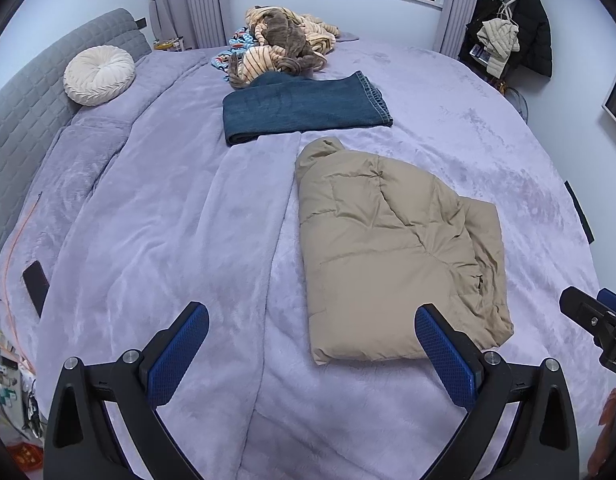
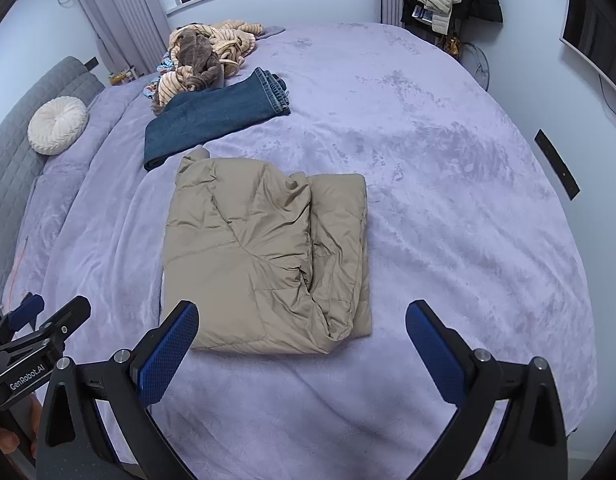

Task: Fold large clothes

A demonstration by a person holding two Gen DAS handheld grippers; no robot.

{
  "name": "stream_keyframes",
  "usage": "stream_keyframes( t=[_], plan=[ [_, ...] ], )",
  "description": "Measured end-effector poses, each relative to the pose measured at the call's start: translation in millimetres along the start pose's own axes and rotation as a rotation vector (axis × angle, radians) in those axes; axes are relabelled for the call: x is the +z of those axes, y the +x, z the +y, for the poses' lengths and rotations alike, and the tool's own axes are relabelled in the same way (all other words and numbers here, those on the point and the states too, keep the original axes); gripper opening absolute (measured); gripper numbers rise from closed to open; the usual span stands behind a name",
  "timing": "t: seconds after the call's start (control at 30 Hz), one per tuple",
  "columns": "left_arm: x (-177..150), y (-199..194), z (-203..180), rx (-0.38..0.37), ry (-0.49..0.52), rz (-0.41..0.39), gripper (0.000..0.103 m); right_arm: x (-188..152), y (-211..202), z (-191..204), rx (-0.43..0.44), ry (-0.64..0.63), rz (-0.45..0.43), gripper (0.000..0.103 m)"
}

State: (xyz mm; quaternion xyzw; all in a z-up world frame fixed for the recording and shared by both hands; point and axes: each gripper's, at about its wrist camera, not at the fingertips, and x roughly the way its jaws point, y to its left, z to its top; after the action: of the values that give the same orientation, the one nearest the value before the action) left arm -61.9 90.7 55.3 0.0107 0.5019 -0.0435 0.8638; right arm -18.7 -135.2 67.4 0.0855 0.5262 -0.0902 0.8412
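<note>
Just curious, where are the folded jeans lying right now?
The jeans lie on the purple bed, just beyond the tan jacket and in front of the striped clothes pile.

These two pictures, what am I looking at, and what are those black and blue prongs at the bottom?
Those prongs are handheld grippers, one in each of a person's hands, each with a wide-angle camera looking along its fingers. One picture is from the left gripper, the other from the right gripper. Both are open and hold nothing. On the bed lie a folded tan jacket, folded jeans, a pile of unfolded clothes and a round pillow.
</note>
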Motion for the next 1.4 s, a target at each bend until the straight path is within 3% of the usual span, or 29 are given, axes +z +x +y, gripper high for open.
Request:
stream_keyframes(
  t=[1.4],
  plan=[
    [-2.6, 0.3, 2.1, 0.017, 0.0, 0.008, 0.103, -1.4, -1.3, 1.4, 0.001, 0.0, -0.003, 0.103]
  ],
)
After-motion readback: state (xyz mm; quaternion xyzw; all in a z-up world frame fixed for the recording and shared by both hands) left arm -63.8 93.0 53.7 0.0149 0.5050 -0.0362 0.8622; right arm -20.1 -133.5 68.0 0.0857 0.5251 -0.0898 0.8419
